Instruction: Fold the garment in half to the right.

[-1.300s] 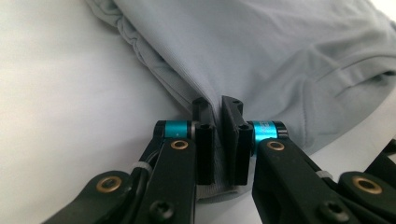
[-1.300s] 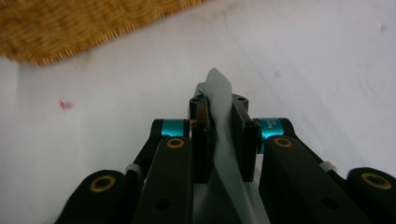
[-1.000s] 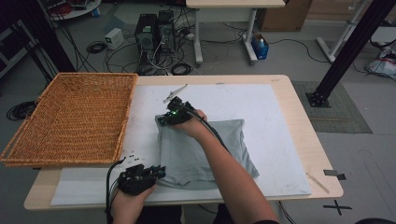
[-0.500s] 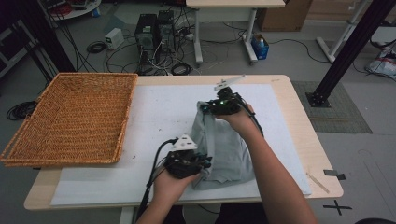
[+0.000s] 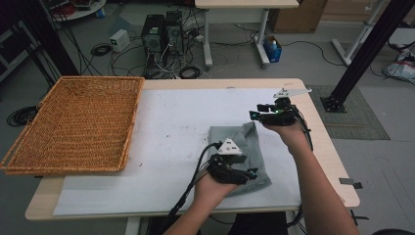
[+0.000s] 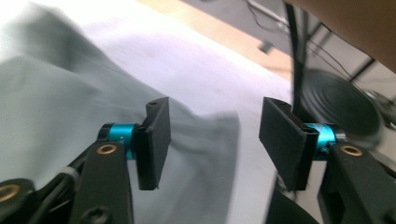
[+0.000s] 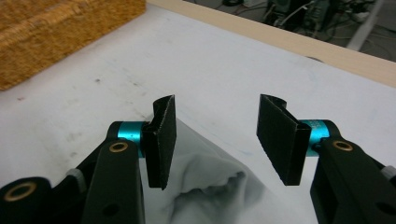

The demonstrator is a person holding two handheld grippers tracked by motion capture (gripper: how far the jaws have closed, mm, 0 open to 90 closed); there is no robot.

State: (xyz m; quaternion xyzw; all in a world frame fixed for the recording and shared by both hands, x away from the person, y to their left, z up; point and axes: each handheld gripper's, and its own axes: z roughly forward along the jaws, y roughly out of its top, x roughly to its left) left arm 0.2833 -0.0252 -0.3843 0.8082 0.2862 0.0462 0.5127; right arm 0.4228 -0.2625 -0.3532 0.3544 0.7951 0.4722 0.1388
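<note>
**Fold laid down, both grips let go**

Now the grey cloth [image 5: 244,154] lies folded at the near right of the white mat [image 5: 161,127]. My left gripper [image 5: 234,172] and right gripper [image 5: 266,115] have just been opening, nothing between them. I judge the wicker basket [image 5: 73,122], far left, comes next.

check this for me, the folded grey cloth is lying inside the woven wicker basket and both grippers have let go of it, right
Not quite. The folded grey cloth lies on the white sheet covering the table, to the right of the woven wicker basket, as the high view shows. The rest holds: the left gripper and right gripper have just opened, nothing pinched.
</note>
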